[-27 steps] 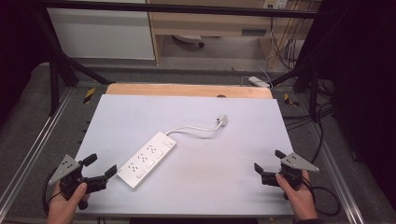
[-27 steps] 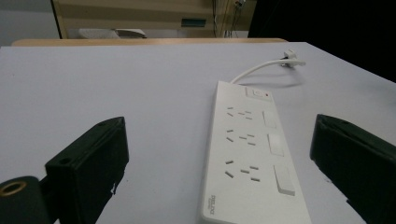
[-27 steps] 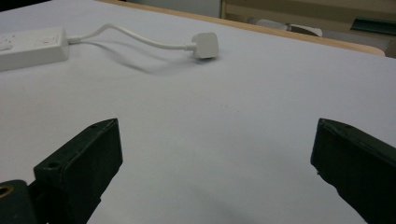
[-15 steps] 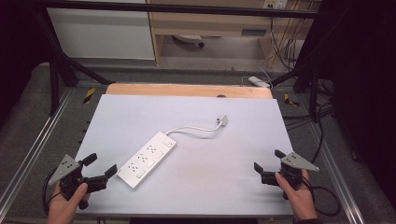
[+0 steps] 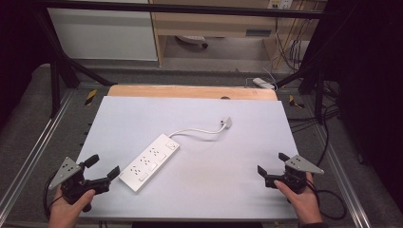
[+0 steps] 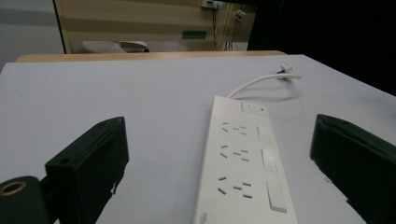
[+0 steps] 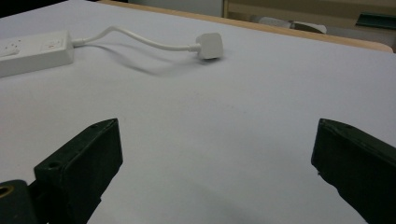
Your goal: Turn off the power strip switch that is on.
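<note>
While flat, white power strip [image 5: 148, 162], curled cord [image 5: 199, 130]

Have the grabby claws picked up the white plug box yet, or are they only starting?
Only starting. Nothing looks done: the white power strip lies flat on the table, its cord curling out to the plug. Nothing is in hand: the left gripper is open and aimed at the strip's near end without touching it, and the right gripper is open over bare table. Reaching and gripping are all left.
</note>
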